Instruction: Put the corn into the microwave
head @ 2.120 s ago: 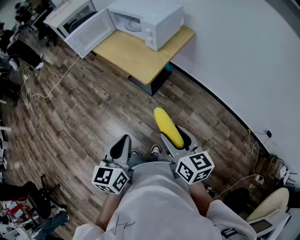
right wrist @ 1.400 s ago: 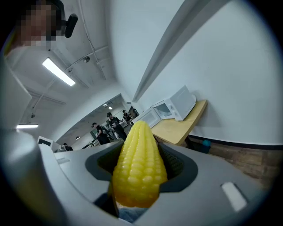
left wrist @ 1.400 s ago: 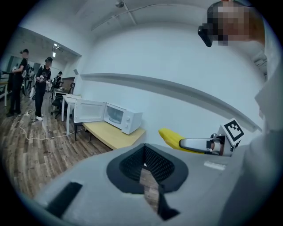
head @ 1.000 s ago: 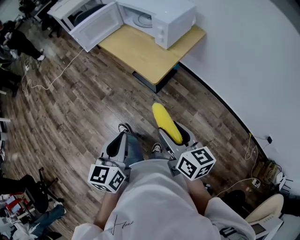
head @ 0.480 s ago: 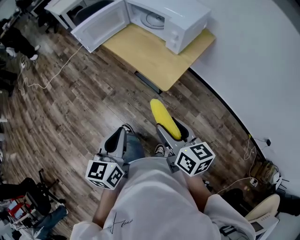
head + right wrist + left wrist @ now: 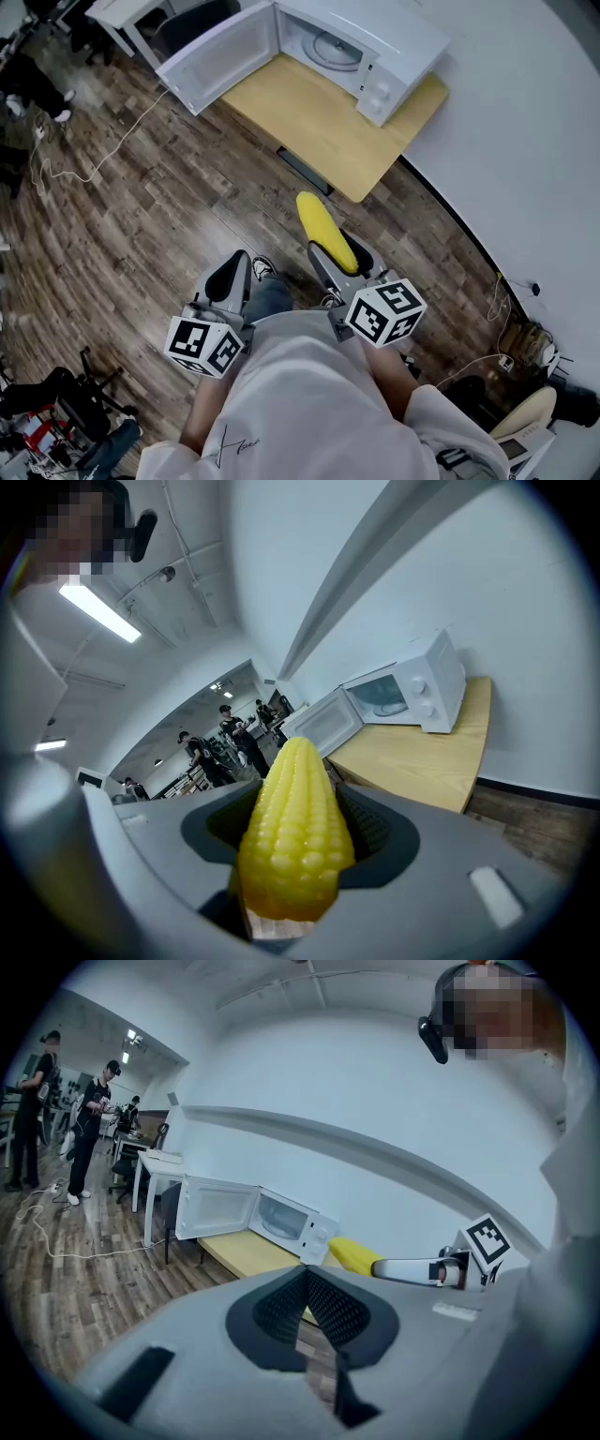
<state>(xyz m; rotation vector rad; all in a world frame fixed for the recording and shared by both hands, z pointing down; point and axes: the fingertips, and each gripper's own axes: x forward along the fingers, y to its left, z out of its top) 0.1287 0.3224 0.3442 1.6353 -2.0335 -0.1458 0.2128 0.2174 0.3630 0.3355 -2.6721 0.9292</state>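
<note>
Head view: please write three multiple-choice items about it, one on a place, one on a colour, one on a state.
1. Where does the microwave stand?
A. on the floor
B. on the wooden table
C. on a chair

2. What colour is the corn?
A. yellow
B. green
C. white

3. How is the microwave's door?
A. shut
B. taken off
C. open

Answers:
1 B, its base rests on the tabletop next to the wall.
2 A, the whole cob is plain yellow.
3 C, the door is swung out to one side and the inside is in view.
</note>
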